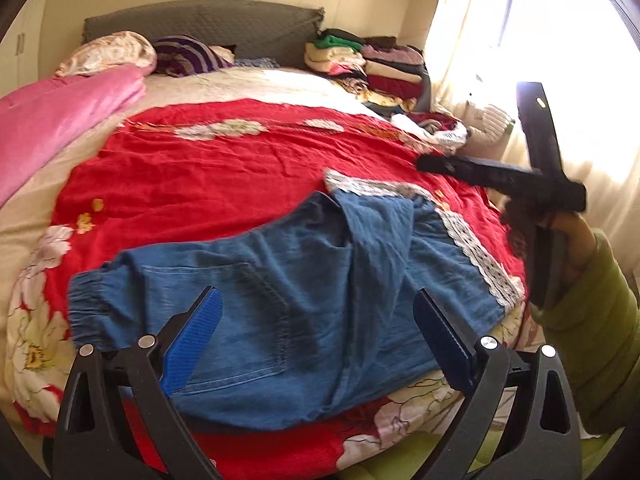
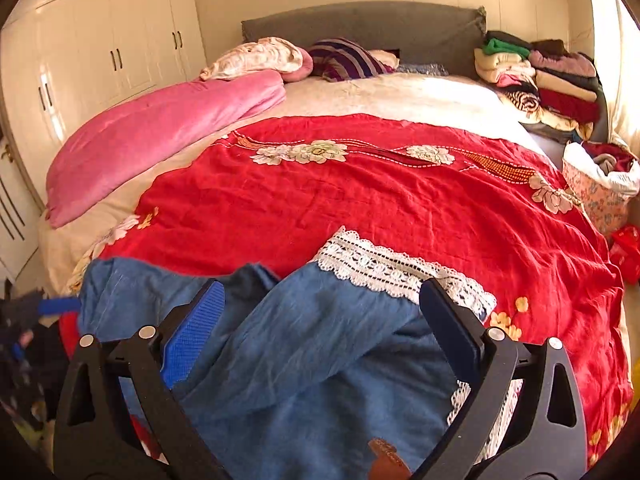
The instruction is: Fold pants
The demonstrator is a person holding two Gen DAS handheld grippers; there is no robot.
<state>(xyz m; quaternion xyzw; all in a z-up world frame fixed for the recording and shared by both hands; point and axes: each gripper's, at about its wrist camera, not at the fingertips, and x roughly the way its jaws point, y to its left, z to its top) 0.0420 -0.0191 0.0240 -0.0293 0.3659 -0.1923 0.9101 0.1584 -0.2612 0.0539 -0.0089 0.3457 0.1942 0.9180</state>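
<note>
Blue denim pants [image 1: 280, 300] with white lace leg hems [image 1: 476, 248] lie on a red floral bedspread [image 1: 208, 176], elastic waistband at the left, legs to the right, one leg lying across the other. My left gripper [image 1: 316, 316] is open and empty above the seat and back pocket. The right gripper shows in the left wrist view [image 1: 500, 148], held up at the right, fingers spread. In the right wrist view the pants [image 2: 312, 352] fill the foreground; my right gripper [image 2: 320, 304] is open and empty over the legs, near the lace hem [image 2: 384, 268].
A pink quilt [image 2: 160, 132] lies along the bed's left side, pillows [image 2: 260, 56] at the grey headboard. Stacks of folded clothes [image 2: 540, 76] sit at the far right corner. A floral laundry basket [image 2: 600, 188] stands beside the bed. White wardrobes [image 2: 100, 40] at left.
</note>
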